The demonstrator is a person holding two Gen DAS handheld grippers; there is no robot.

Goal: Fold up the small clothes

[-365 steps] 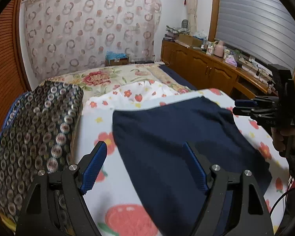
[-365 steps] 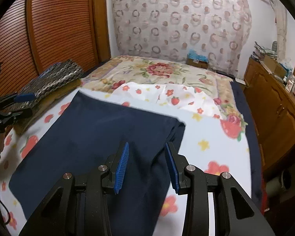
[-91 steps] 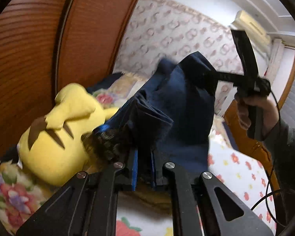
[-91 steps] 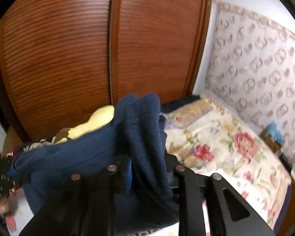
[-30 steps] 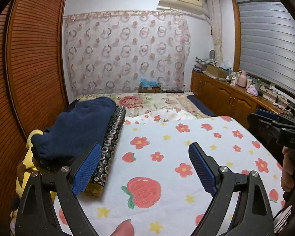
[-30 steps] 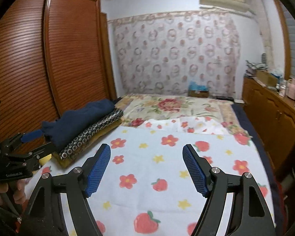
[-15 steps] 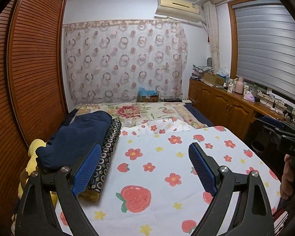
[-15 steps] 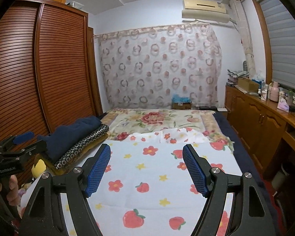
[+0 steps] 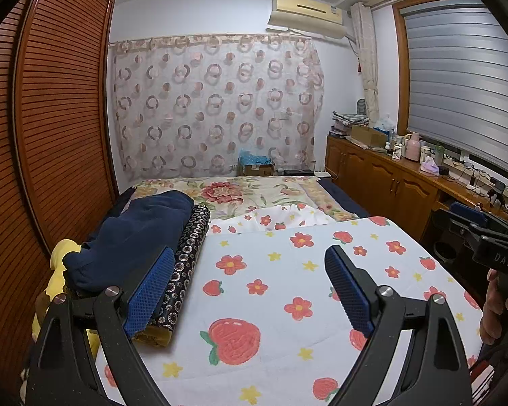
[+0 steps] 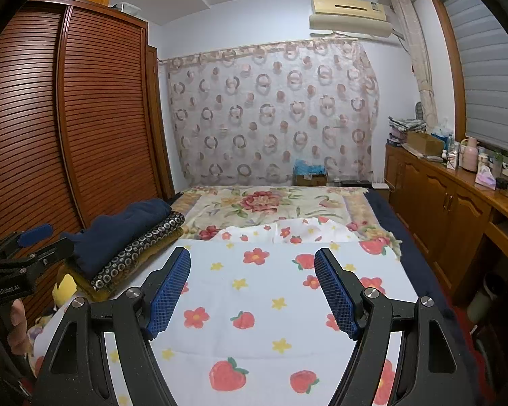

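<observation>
navy garment point(image 9: 132, 237) now folded on stack at bed's left edge, off the sheet, atop patterned cloth point(image 9: 186, 257) | left gripper point(image 9: 247, 287) jaws wide, empty, released since carry | right gripper point(image 10: 252, 292) wide, empty | strawberry sheet point(image 9: 271, 304) bare; this item looks done; next piece probably out of view

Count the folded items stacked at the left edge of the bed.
3 visible: the navy garment on top, the ring-patterned black piece under it, and a mustard-yellow layer at the bottom. More may be hidden beneath or behind the stack.
</observation>
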